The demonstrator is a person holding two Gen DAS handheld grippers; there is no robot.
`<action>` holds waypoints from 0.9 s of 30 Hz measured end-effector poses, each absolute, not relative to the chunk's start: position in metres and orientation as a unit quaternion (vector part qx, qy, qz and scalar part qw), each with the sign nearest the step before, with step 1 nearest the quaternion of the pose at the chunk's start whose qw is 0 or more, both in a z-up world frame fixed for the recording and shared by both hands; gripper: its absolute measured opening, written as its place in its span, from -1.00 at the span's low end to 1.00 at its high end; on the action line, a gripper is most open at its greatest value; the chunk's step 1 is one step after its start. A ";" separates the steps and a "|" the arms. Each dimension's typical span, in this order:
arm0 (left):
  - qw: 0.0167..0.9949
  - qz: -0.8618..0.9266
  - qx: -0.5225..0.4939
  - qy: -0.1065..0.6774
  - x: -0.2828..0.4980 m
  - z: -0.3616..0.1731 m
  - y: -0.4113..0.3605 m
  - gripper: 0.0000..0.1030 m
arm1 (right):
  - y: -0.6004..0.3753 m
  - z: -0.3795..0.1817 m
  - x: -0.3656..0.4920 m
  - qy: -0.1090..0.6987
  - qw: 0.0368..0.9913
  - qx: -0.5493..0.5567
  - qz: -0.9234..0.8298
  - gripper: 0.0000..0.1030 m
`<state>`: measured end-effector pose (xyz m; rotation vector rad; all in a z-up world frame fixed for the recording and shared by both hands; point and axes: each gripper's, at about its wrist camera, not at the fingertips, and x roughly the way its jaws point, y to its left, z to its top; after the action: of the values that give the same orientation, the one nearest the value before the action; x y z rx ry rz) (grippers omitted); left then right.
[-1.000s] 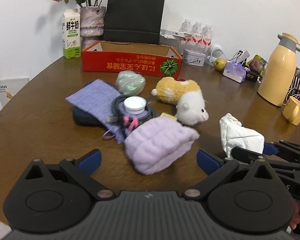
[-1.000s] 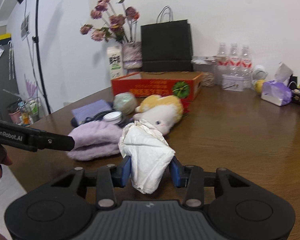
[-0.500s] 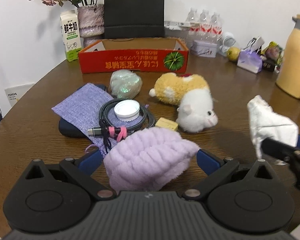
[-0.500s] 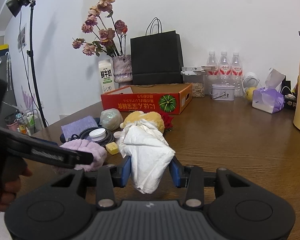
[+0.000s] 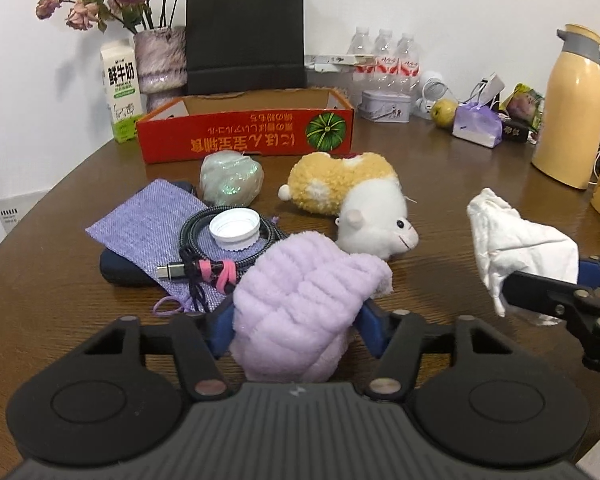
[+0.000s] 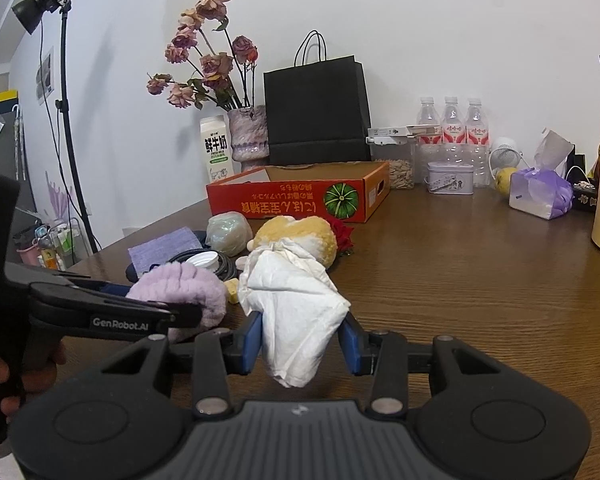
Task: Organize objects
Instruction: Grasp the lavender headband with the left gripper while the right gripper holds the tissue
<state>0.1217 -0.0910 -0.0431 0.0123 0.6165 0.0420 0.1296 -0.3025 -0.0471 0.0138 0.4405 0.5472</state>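
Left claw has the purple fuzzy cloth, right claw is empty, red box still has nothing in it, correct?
Not quite: the right claw is shut on a crumpled white tissue, as the right wrist view shows. The left claw does hold the purple fuzzy cloth; the red box looks empty.

Lilac fluffy cloth (image 5: 304, 304), white tissue (image 6: 296, 316), red box (image 5: 246, 136).

The left claw (image 5: 296, 330) was squeezed tight on something soft, with both blue fingers (image 5: 220, 330) pressed in. The right claw (image 6: 302, 342) was squeezed tight too and was held level, beside the left.
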 end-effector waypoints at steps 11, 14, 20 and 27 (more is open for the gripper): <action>0.960 0.002 0.003 0.278 0.099 -0.029 -0.076 -0.22 | -0.283 -0.036 0.120 0.210 0.941 -0.017 0.265 -0.22; 0.965 0.000 0.001 0.262 0.095 -0.020 -0.068 -0.25 | -0.276 -0.030 0.120 0.203 0.943 -0.021 0.262 -0.23; 0.972 0.008 -0.009 0.233 0.093 0.000 -0.050 -0.25 | -0.256 -0.020 0.125 0.191 0.946 -0.031 0.259 -0.22; 0.979 0.014 -0.010 0.201 0.105 0.021 -0.027 -0.25 | -0.232 -0.002 0.142 0.173 0.950 -0.028 0.258 -0.22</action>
<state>0.1054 -0.0273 0.0211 -0.0196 0.4058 0.0286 0.1419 -0.2323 -0.0022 -0.0575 0.3511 0.5253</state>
